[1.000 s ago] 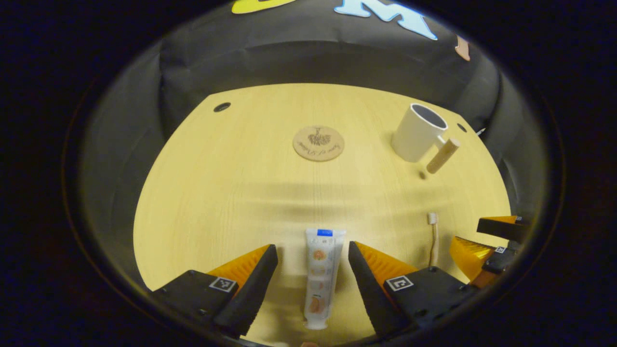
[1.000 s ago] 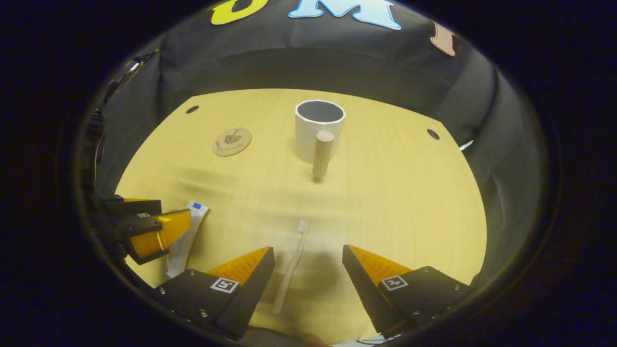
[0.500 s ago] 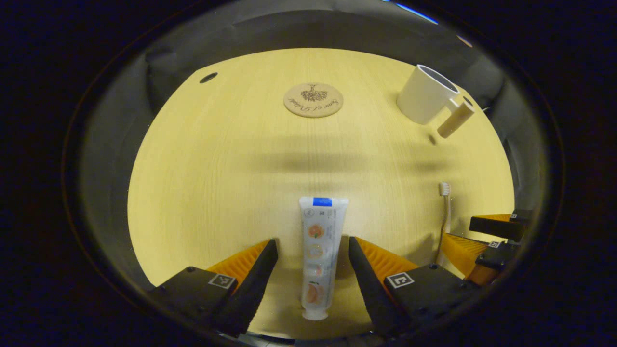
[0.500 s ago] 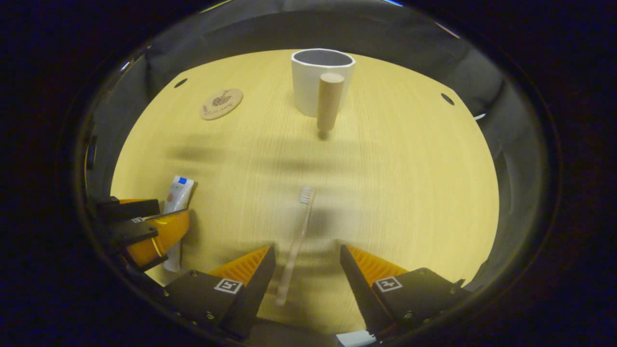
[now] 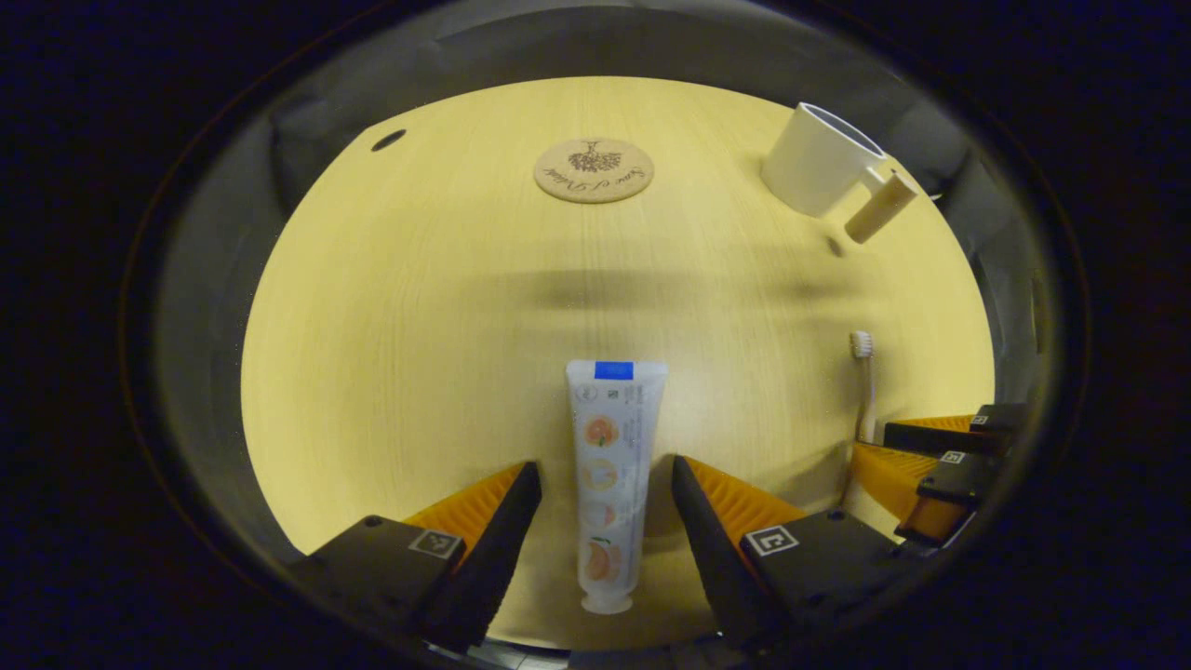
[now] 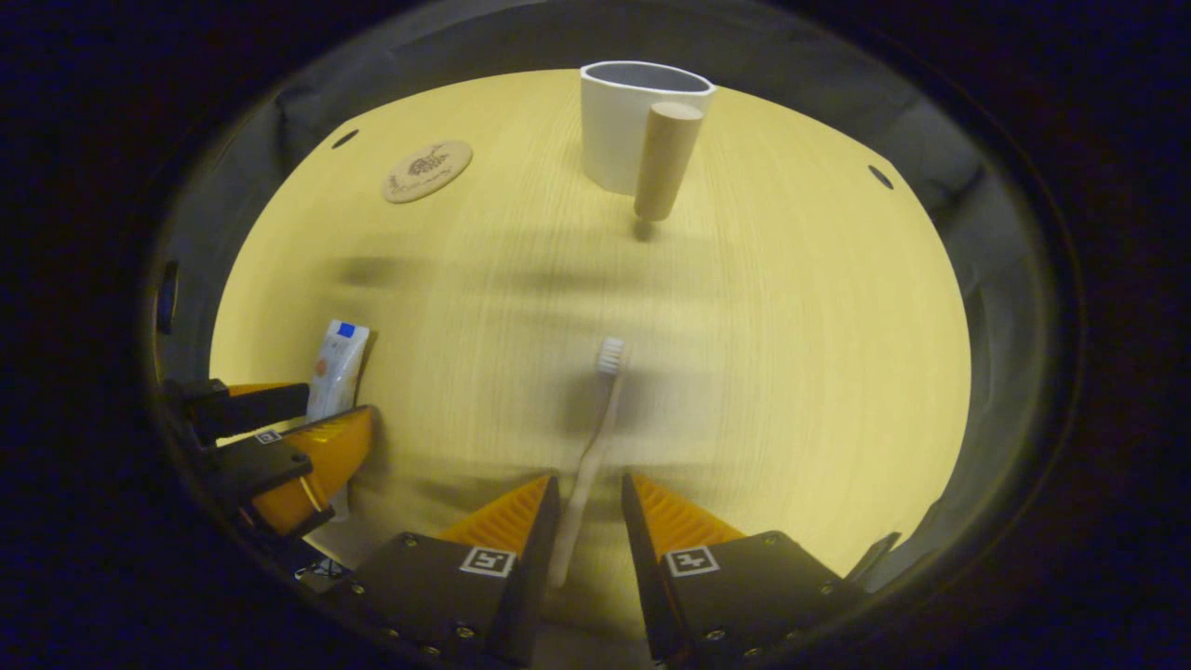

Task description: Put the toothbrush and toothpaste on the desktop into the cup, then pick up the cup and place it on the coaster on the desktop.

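Left gripper sits low over the worktop, fingers apart, straddling the toothpaste. The tube lies flat, cap end toward the camera, crimped end pointing away; a gap shows on both sides, so no finger touches it.

Right gripper has its fingers drawn close around the toothbrush handle. The gap is narrow, the view is blurred there, and actual contact cannot be told. The toothbrush lies on the worktop, bristle head pointing away toward the cup.

In the left gripper view the toothbrush lies to the right of the toothpaste, well apart, its lower handle running in between the right gripper's fingers. In the right gripper view the toothpaste is at lower left, between the left gripper's fingers.

Cup stands upright at the far side of the worktop, white with a round wooden handle on the near side; the cup is at the far right in the left gripper view. Coaster, round with a dark print, lies flat at the far centre there, and far left of the cup in the right gripper view, well apart from it.
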The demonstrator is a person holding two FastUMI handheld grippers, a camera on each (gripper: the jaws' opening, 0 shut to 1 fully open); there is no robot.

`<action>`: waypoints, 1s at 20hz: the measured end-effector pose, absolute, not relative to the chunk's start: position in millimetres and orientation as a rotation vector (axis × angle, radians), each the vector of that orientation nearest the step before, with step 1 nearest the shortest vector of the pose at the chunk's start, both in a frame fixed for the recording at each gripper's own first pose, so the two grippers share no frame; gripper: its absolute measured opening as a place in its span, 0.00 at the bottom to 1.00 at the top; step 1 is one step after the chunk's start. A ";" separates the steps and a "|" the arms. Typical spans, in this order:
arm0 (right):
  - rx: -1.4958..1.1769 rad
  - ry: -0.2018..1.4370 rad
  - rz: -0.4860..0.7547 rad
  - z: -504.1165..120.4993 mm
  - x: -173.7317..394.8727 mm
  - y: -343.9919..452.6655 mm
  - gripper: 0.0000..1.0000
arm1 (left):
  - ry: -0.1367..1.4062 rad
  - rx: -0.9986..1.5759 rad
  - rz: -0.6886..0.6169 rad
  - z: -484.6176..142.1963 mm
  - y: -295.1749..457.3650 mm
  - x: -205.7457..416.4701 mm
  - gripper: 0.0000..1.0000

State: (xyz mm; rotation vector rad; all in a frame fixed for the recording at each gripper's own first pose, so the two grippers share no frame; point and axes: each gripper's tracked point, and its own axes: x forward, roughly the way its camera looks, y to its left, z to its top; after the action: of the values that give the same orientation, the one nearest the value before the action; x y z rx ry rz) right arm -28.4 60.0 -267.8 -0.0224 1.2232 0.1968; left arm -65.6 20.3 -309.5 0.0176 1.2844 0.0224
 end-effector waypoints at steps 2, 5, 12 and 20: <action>-0.021 1.230 0.181 -268.2 -28.6 58.9 0.43 | 1.285 0.027 0.018 -310.5 19.9 -65.3 0.94; -0.021 1.251 0.192 -272.9 -31.4 60.8 0.32 | 1.287 0.041 0.011 -310.5 20.3 -66.1 0.85; 0.034 1.269 0.181 -276.2 -33.0 60.7 0.18 | 1.280 0.036 0.009 -310.0 19.9 -64.4 0.73; 0.046 1.239 0.252 -276.0 -37.0 62.8 0.02 | 1.242 0.052 -0.026 -305.2 23.7 -62.1 0.35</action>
State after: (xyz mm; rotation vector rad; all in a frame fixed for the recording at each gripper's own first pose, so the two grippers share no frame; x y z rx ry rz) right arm -37.0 62.8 -276.0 0.0455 1.2394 0.2522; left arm -62.1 23.7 -305.2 0.0519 1.2424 -0.0264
